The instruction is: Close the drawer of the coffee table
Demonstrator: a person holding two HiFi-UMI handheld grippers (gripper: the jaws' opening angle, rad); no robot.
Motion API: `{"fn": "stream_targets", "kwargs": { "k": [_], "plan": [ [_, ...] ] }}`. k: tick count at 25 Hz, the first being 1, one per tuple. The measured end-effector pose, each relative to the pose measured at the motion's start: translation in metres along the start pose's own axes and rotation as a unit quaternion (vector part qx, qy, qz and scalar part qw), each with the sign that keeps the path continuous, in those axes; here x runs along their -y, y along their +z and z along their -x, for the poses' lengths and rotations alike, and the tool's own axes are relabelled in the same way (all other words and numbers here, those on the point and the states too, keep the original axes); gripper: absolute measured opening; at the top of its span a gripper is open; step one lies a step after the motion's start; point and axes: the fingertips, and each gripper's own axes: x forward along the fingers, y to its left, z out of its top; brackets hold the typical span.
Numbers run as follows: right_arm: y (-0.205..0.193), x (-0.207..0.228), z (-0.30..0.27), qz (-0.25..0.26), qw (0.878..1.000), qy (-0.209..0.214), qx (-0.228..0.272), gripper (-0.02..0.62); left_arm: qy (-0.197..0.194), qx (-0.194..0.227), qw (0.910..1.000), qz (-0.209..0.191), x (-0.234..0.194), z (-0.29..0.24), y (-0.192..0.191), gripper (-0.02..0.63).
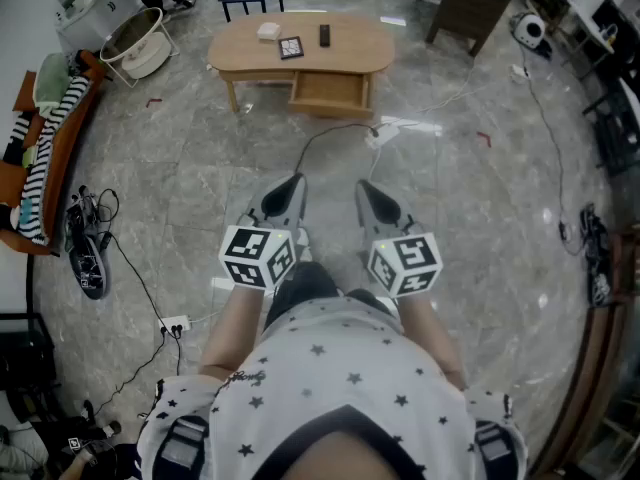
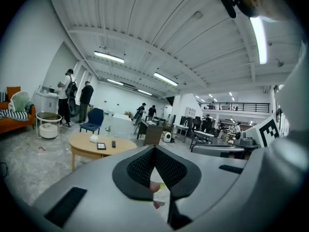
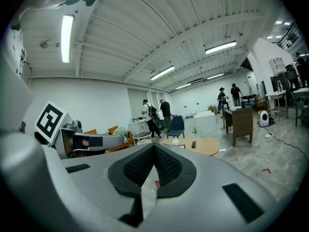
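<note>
The coffee table (image 1: 240,53) stands well ahead, its drawer (image 1: 330,90) pulled out from the near edge. The left gripper (image 1: 292,183) and right gripper (image 1: 366,188) are both closed with nothing between the jaws, far from the table. The person should probably step round the power strip (image 1: 383,136), then press a closed tip squarely on the middle of the drawer front so it slides straight.
</note>
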Motion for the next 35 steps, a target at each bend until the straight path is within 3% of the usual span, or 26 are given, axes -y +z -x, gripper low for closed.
{"fn": "stream_targets", "kwargs": {
  "k": [18, 35],
  "plan": [
    [0.009, 0.005, -0.027, 0.005, 1.0, 0.015, 0.0, 0.006, -0.006, 0.001, 0.9999, 0.009, -0.013, -0.023, 0.007, 0.008],
    [0.034, 0.025, -0.119, -0.023, 1.0, 0.007, -0.018, 0.006, -0.01, -0.01, 0.9996, 0.024, -0.091, -0.083, 0.041, 0.008]
  ]
}}
